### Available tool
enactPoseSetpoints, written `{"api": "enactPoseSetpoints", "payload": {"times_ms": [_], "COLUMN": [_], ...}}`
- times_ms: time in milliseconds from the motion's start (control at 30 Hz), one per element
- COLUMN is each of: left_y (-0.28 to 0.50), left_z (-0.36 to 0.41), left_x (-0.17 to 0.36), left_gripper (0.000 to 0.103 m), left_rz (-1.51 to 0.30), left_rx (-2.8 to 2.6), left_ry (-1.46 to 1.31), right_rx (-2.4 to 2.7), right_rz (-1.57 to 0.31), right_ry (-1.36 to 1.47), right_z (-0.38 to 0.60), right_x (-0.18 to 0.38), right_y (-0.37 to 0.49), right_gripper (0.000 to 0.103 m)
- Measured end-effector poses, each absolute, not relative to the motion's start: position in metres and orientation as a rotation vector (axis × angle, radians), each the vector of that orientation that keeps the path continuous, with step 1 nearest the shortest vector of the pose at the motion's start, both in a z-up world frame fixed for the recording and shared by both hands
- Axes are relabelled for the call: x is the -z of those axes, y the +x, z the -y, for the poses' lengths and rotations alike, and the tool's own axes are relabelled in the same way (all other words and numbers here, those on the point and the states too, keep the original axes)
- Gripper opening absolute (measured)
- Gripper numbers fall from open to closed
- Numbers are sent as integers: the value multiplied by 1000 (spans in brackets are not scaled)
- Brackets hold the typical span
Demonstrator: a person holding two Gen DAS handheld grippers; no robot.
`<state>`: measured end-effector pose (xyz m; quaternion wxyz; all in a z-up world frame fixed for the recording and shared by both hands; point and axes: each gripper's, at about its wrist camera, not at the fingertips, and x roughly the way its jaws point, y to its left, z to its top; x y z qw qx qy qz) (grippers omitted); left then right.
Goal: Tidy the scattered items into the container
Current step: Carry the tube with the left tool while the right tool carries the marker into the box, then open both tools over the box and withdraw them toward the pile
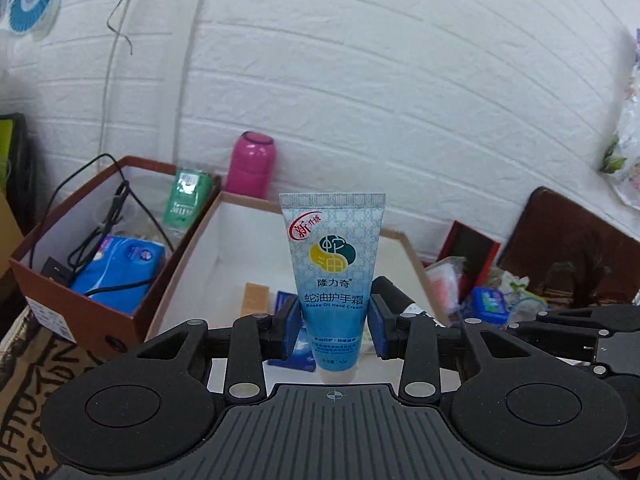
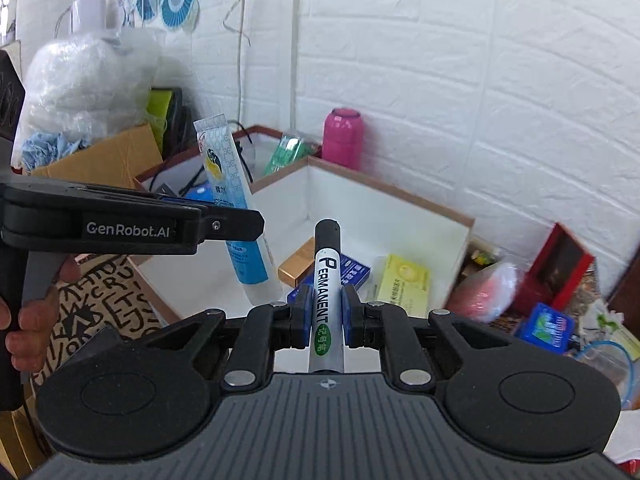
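My left gripper (image 1: 332, 320) is shut on a blue hand cream tube (image 1: 332, 272), held upright with its crimped end up, above the white-lined open box (image 1: 192, 264). The tube also shows in the right wrist view (image 2: 236, 208), with the left gripper's body (image 2: 132, 220) beside it. My right gripper (image 2: 324, 312) is shut on a permanent marker (image 2: 326, 292), black cap up, above the same box (image 2: 400, 204). In the box lie a gold packet (image 2: 296, 266), a blue packet (image 2: 352, 274) and a yellow packet (image 2: 402, 286).
A second brown box (image 1: 80, 300) on the left holds cables, a blue tissue pack and a green packet. A pink bottle (image 1: 252, 164) stands by the white brick wall. On the right lie a red box (image 2: 556, 268), a blue tin (image 2: 546, 328) and loose wrappers.
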<state>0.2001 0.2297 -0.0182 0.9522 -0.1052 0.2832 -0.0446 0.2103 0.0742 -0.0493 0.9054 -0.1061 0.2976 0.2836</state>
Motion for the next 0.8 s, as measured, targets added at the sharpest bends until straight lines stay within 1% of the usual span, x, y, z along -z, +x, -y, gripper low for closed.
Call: {"api": "enactPoseSetpoints", "payload": {"times_ms": [133, 300, 367, 400, 433, 467, 500, 533, 600, 633, 733, 800], "left_y": [217, 232, 235, 236, 235, 234, 232, 231, 227, 224, 220, 217], "left_z": [-240, -249, -251, -252, -253, -253, -253, -251, -246, -243, -235, -230], "left_x": [44, 63, 67, 68, 68, 67, 65, 63, 58, 56, 52, 51], "left_gripper": [36, 38, 55, 68, 85, 87, 91, 96, 103, 103, 103, 103], "left_rz": [-636, -681, -691, -691, -692, -684, -675, -667, -644, -630, -633, -639], "left_rx": [64, 58, 70, 73, 70, 84, 99, 100, 68, 50, 49, 61], "left_ry": [-197, -193, -197, -206, -220, -244, -264, -271, -252, -232, -190, -187], "right_rx": [-586, -584, -581, -581, -583, -584, -578, -567, -549, -547, -552, -553], "right_rz": [-705, -778, -788, -791, -792, -790, -782, -765, -738, -732, -706, -676], "right_ry": [-235, -244, -245, -247, -250, -253, -256, -259, -274, -275, -249, -238], "right_z": [-93, -105, -108, -110, -111, -112, -111, -110, -108, -106, -100, -97], "right_x": [78, 102, 107, 108, 109, 109, 108, 107, 105, 104, 97, 91], "right_y": [236, 256, 261, 263, 264, 265, 264, 263, 260, 259, 254, 248], "right_gripper": [17, 17, 17, 17, 20, 41, 55, 72, 73, 75, 92, 93]}}
